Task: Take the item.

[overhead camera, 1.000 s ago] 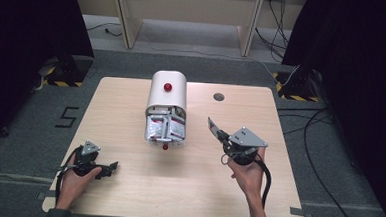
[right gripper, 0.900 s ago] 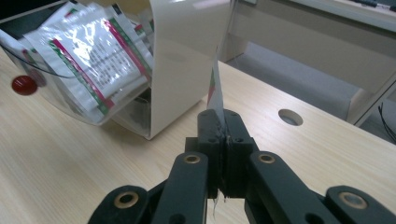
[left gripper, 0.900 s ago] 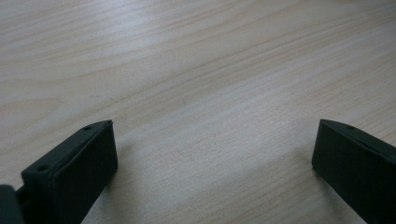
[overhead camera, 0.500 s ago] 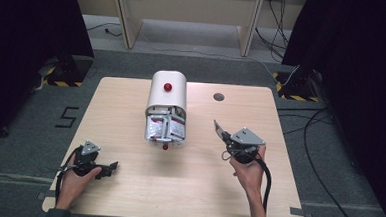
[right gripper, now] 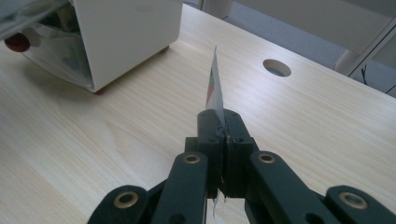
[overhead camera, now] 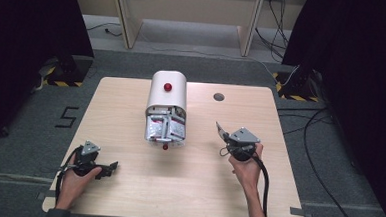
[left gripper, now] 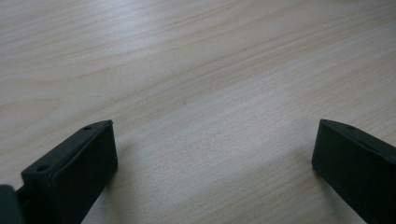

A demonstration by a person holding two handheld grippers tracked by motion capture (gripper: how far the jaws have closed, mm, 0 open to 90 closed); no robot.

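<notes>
Above table [overhead camera: 131,110], packet [right gripper: 214,88] between jaws

Round cable hole [overhead camera: 218,96] in my table [overhead camera: 131,110], just right of the white dispenser box [overhead camera: 167,94]; floor cables [overhead camera: 319,145] beyond.

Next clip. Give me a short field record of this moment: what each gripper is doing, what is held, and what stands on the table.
scene: wooden table with a round hole near its far edge
container: white round-topped box with a red knob, mid-table, open end toward the person, packets inside
right gripper: shut on a thin flat packet, seen edge-on, sticking up from the jaws; right of the box
left gripper: open, nothing between the jaws, low over bare wood at the near left
contact: neither gripper touches the box
</notes>
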